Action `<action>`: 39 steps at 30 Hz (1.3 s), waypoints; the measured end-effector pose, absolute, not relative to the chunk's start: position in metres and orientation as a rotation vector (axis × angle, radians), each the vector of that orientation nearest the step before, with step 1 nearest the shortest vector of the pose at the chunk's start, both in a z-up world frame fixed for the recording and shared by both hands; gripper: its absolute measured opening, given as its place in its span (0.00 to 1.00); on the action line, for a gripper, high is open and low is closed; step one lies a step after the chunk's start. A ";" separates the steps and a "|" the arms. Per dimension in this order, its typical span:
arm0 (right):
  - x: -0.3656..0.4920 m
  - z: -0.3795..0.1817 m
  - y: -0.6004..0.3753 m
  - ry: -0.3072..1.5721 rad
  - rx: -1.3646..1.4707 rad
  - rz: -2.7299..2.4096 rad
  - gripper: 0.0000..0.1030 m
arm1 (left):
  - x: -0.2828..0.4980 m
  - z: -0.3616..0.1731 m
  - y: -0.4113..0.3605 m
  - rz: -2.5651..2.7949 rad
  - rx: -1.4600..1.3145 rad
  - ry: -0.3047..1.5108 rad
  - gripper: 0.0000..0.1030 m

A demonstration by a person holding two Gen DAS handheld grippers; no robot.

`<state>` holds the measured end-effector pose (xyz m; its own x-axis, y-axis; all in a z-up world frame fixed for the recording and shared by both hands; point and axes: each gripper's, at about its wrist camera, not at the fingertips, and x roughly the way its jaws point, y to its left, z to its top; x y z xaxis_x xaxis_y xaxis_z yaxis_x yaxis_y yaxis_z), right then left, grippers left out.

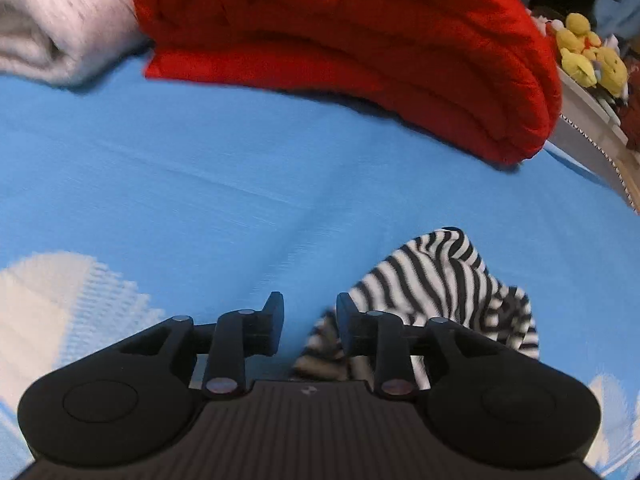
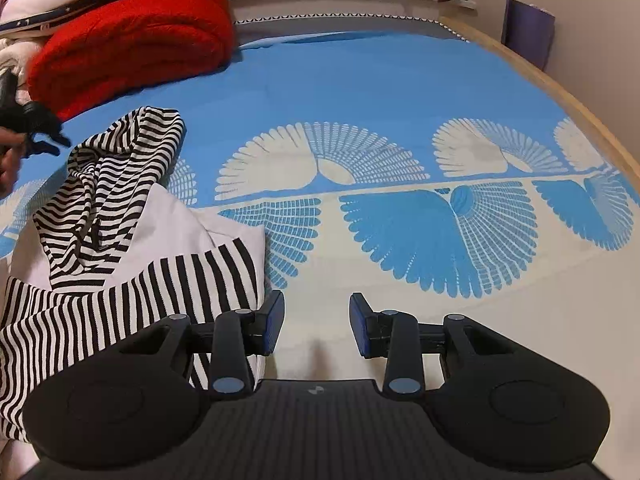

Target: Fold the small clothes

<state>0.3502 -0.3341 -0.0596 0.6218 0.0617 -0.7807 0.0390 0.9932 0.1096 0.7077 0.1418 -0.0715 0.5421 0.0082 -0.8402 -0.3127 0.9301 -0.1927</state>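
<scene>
The striped garment (image 2: 120, 216) lies crumpled on the blue bed cover (image 2: 360, 92), not yet spread flat, with a white piece (image 2: 176, 220) showing among its folds. It sits left of the right tool (image 2: 316, 322), whose left pad just overlaps the garment's near striped edge; that tool's jaws stand apart and hold nothing. In the left wrist view the left tool (image 1: 310, 326) also gapes empty, with the garment (image 1: 436, 280) directly ahead and slightly right, a striped fold passing just beside its right finger. The bundle's long axis runs from the near-left corner away toward the red blanket (image 2: 132, 40). Both tools flank the garment; the left looks nearer its far bunched end, the right nearer the flat hem.
</scene>
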 end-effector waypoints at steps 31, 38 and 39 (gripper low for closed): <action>0.312 0.009 -0.349 0.678 0.371 -0.009 0.35 | 0.235 0.054 0.029 -0.633 0.296 0.772 0.08; 0.317 -0.016 -0.337 0.828 0.519 0.151 0.36 | 0.278 0.005 0.107 -0.169 -0.520 0.909 0.34; 0.320 -0.025 -0.337 0.873 0.544 0.170 0.36 | 0.291 -0.006 0.110 -0.108 -0.583 0.981 0.34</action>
<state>0.3199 -0.3368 -0.0249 0.6387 0.3575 -0.6813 0.0761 0.8518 0.5183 0.2905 0.1104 -0.0062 0.5643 -0.3415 -0.7516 -0.1702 0.8428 -0.5107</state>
